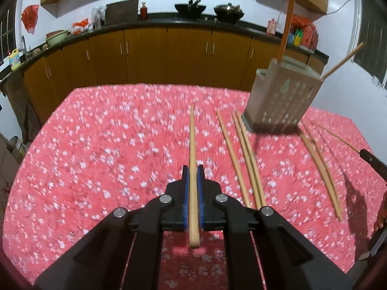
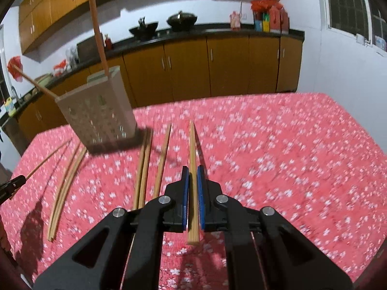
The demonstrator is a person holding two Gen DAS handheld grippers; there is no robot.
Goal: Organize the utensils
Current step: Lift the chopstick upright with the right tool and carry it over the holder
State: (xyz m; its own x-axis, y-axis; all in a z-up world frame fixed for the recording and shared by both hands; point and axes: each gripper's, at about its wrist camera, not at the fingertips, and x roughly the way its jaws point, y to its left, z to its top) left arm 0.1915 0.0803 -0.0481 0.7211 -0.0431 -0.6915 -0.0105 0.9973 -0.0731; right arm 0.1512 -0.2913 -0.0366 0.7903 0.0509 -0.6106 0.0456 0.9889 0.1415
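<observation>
beside the perforated holder (image 1: 281,96) on the red floral cloth (image 1: 96,145) i count five loose chopsticks (image 1: 246,154), plus two standing in the holder. both jaws are nearly closed: left gripper (image 1: 193,169) clamps one chopstick (image 1: 192,159), right gripper (image 2: 192,169) clamps another chopstick (image 2: 192,159), each pointing straight ahead along the fingers.

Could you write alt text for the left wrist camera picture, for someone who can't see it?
The left gripper clamps one wooden chopstick between blue pads, above a pink floral tablecloth. More loose chopsticks lie to the right, near a perforated utensil holder with two sticks in it.
</observation>
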